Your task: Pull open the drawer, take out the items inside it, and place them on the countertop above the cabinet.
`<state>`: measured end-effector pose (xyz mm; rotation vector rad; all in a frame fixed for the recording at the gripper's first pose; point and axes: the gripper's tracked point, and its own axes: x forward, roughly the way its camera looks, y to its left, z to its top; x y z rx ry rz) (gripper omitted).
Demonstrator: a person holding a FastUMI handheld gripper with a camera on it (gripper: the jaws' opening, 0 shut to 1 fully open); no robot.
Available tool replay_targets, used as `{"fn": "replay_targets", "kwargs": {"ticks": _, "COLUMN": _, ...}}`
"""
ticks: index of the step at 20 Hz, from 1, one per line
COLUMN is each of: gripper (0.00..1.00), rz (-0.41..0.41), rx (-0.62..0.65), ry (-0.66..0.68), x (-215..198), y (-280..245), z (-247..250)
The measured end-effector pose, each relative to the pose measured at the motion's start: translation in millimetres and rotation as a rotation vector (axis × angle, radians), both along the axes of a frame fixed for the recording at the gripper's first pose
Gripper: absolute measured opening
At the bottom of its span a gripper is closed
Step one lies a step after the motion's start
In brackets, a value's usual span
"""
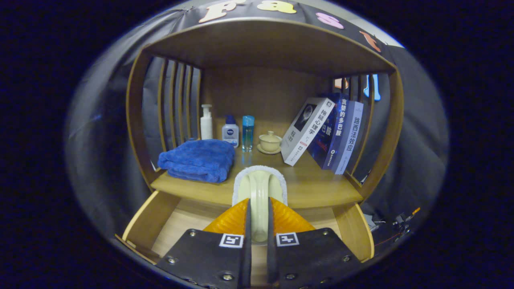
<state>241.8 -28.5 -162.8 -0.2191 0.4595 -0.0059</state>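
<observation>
My gripper (259,208) is shut on the pale cream handle of a brush (259,188) with a white fuzzy edge. Both orange fingers (231,218) press on its handle. The brush head reaches forward over the front edge of the wooden countertop (317,188). Below and around the fingers lies the open drawer (150,218), with light wood walls and floor. What else lies in the drawer is hidden by the gripper.
On the countertop a folded blue towel (197,159) lies at the left. Behind it stand a white pump bottle (206,122), a small white bottle (230,133), a blue bottle (247,132) and a lidded cup on a saucer (269,142). Books (321,130) lean at the right.
</observation>
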Motion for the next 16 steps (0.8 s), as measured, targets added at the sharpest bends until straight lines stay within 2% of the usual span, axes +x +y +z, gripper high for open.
{"fn": "replay_targets", "kwargs": {"ticks": 7, "gripper": 0.15, "rz": -0.064, "rx": 0.051, "ry": 0.059, "x": 53, "y": -15, "z": -28}}
{"fn": "replay_targets", "kwargs": {"ticks": 13, "gripper": 0.15, "rz": -0.095, "rx": 0.128, "ry": -0.010, "x": 105, "y": -23, "z": -28}}
{"fn": "replay_targets", "kwargs": {"ticks": 16, "gripper": 0.16, "rz": -0.103, "rx": 0.115, "ry": -0.054, "x": 125, "y": -24, "z": -31}}
